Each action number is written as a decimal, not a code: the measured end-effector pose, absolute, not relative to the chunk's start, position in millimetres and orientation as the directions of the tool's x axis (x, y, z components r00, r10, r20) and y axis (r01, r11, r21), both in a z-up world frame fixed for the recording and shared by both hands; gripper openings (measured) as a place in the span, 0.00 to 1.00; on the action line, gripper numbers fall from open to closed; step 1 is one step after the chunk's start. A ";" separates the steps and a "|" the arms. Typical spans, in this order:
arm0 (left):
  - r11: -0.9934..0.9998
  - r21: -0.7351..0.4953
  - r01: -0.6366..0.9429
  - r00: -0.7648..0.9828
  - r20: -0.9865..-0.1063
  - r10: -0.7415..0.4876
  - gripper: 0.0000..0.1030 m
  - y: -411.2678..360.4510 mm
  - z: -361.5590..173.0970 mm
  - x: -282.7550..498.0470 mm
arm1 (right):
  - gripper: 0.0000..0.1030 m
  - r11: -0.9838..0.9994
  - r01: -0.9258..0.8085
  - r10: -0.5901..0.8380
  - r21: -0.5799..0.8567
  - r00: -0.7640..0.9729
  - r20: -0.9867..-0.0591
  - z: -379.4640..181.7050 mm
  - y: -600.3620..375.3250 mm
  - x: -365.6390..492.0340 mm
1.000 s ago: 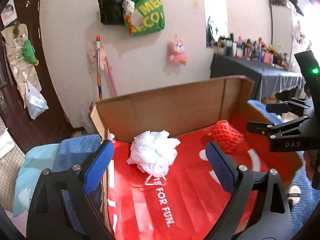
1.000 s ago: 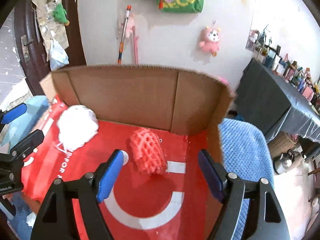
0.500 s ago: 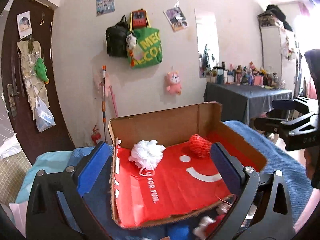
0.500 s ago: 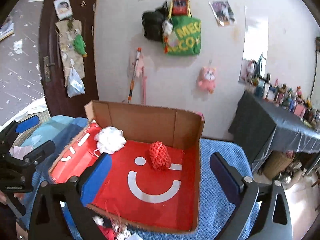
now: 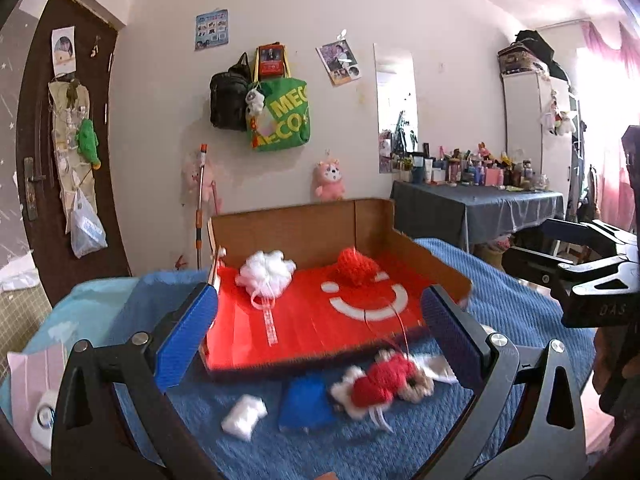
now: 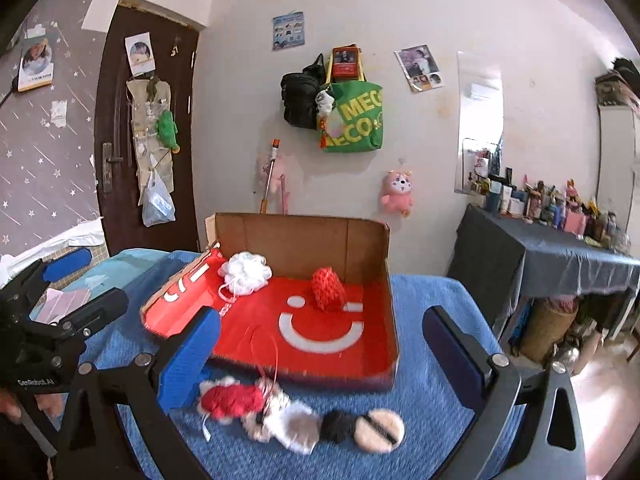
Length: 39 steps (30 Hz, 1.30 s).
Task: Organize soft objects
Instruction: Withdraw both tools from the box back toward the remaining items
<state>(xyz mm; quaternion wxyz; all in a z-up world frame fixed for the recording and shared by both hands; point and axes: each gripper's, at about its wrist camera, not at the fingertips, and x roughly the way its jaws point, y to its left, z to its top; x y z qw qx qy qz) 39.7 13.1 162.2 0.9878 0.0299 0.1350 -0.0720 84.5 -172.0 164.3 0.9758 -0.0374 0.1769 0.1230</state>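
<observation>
Both my grippers, left (image 5: 320, 328) and right (image 6: 322, 354), gape empty; the red knit (image 6: 232, 400) lies just ahead, nearer my right, long axis left-right.

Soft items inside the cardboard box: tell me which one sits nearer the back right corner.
The red mesh ball, by the smiley's eye print. The white bath pouf lies toward the box's left side.

Red box (image 6: 256, 320), white pouf (image 6: 245, 273).
</observation>
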 end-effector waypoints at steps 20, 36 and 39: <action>0.994 -0.057 0.097 0.863 -0.492 -0.113 1.00 23.7 53.4 23.9 | 1.00 0.984 -0.175 0.166 0.030 0.844 -0.510 41.3 -176.0 50.3; 0.995 -0.067 0.080 0.819 -0.564 -0.104 1.00 26.3 28.3 27.8 | 1.00 0.987 -0.151 0.153 0.052 0.802 -0.578 10.1 -178.1 50.3; 0.995 -0.067 0.076 0.820 -0.563 -0.100 1.00 27.4 28.9 28.2 | 1.00 0.988 -0.149 0.151 0.052 0.801 -0.579 9.6 -178.5 50.9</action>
